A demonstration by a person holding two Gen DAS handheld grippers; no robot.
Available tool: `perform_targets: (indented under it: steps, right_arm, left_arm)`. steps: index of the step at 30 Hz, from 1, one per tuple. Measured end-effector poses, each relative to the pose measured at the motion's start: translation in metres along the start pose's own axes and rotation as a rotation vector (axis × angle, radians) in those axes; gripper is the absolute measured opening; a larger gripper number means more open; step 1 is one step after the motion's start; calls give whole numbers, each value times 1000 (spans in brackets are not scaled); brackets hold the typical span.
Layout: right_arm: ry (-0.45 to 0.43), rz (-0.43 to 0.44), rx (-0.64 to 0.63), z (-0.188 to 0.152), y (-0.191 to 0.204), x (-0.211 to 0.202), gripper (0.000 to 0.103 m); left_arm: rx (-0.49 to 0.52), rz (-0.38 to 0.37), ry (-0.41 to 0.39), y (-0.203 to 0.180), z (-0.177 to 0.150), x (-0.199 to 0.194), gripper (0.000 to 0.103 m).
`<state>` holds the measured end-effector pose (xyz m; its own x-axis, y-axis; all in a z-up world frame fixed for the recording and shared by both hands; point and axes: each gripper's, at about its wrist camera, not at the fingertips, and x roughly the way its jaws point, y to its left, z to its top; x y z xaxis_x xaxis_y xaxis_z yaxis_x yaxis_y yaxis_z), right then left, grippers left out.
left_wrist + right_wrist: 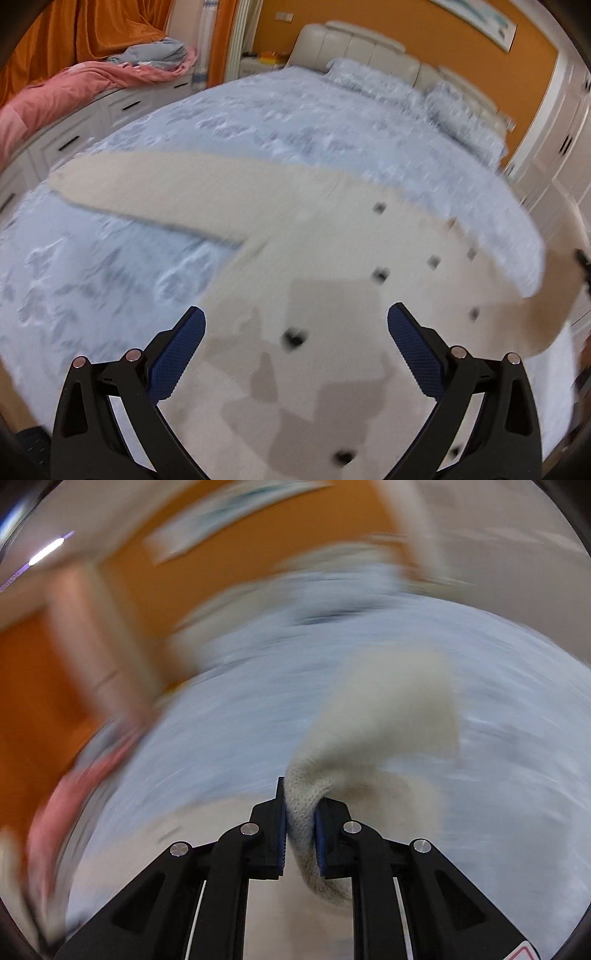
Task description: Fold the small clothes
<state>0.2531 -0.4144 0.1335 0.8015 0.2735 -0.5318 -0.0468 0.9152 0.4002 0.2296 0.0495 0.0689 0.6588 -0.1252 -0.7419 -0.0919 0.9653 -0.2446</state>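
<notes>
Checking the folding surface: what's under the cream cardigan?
The cream cardigan lies spread on a blue-grey patterned bedspread, visible all around it. Anything beneath the garment itself is covered.

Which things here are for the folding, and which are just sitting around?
For the folding:
cream cardigan
left gripper, jaws open above it
right gripper, jaws shut on its knitted edge

Just sitting around:
blue bedspread
pillows
pink quilt
orange curtains
</notes>
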Motion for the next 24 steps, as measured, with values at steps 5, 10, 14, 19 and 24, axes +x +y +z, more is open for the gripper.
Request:
perform_targets:
  steps: [5, 10, 14, 19, 24]
  right_arm:
    - [207, 76, -103, -68, 84, 88, 26]
    - [217, 4, 197, -110, 29, 57, 51]
    - [220, -107, 309, -145, -7, 15, 64]
    - [249, -125, 385, -160, -37, 23, 64]
    - [208, -126, 471, -150, -48, 41, 64]
  left_arm:
    - [-84, -108, 41, -15, 28, 40, 97]
    - [-203, -157, 222, -8, 34, 109, 97]
    - [-388, -261, 326, 5, 10, 110, 97]
    - [-452, -285, 361, 0, -32, 110, 97]
    - [-308, -304, 359, -39, -9, 120, 38]
